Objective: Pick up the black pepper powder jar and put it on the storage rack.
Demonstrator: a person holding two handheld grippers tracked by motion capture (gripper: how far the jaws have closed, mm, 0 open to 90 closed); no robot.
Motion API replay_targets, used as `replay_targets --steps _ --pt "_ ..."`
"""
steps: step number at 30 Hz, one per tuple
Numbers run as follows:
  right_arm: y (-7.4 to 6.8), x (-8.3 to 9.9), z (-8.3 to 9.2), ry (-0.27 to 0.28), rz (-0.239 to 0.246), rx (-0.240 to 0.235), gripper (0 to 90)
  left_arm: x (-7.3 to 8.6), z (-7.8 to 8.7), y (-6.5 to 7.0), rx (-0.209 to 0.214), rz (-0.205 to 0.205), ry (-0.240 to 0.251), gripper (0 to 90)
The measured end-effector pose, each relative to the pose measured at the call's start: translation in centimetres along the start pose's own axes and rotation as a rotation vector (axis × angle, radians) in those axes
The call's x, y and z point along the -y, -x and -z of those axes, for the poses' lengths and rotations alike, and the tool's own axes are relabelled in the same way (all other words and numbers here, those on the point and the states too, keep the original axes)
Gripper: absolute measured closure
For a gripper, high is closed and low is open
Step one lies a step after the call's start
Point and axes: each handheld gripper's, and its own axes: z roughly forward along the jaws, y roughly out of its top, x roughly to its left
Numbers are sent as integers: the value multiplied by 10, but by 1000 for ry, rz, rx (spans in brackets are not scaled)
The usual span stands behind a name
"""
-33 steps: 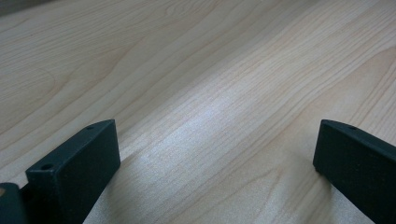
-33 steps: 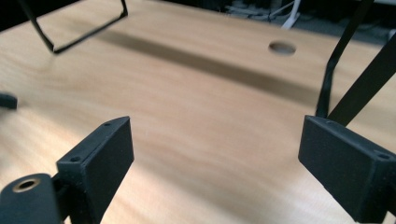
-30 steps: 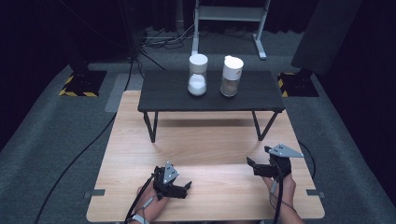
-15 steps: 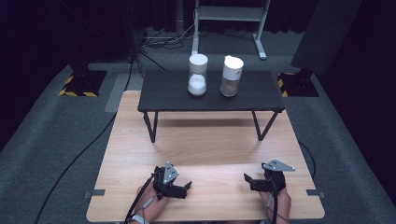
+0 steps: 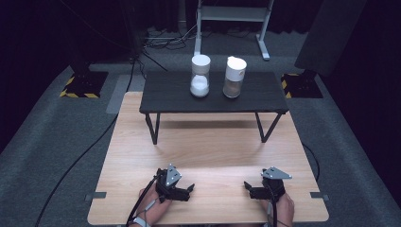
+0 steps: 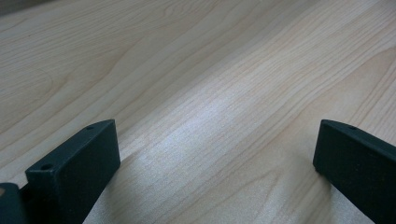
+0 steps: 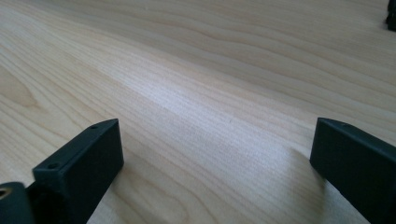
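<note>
Right gripper view: jaws stand wide apart, having just been opening, with nothing but bare worktop [image 7: 196, 93] between them. Left gripper [image 5: 188, 189] jaws likewise apart over bare wood. Both rest at the near edge, right gripper [image 5: 249, 188] well right of the left. Far off, two jars, white-filled jar [image 5: 200, 75] and brown-filled jar [image 5: 234, 77], stand on a dark low table [image 5: 165, 94].

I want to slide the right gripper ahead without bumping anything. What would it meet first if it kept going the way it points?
Probably the left gripper. The right gripper, jaws open and empty, points left across the bare wooden table, low over it. Depth is hard to judge; it might pass just in front.
</note>
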Motion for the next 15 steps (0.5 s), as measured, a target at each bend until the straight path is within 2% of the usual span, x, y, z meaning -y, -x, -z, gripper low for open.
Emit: replay_targets --steps 3,15 --pt "2 8 -4 41 8 -10 5 0 0 0 0 0 0 6" --pt "7 5 -9 44 28 -40 5 0 0 0 1 0 0 6"
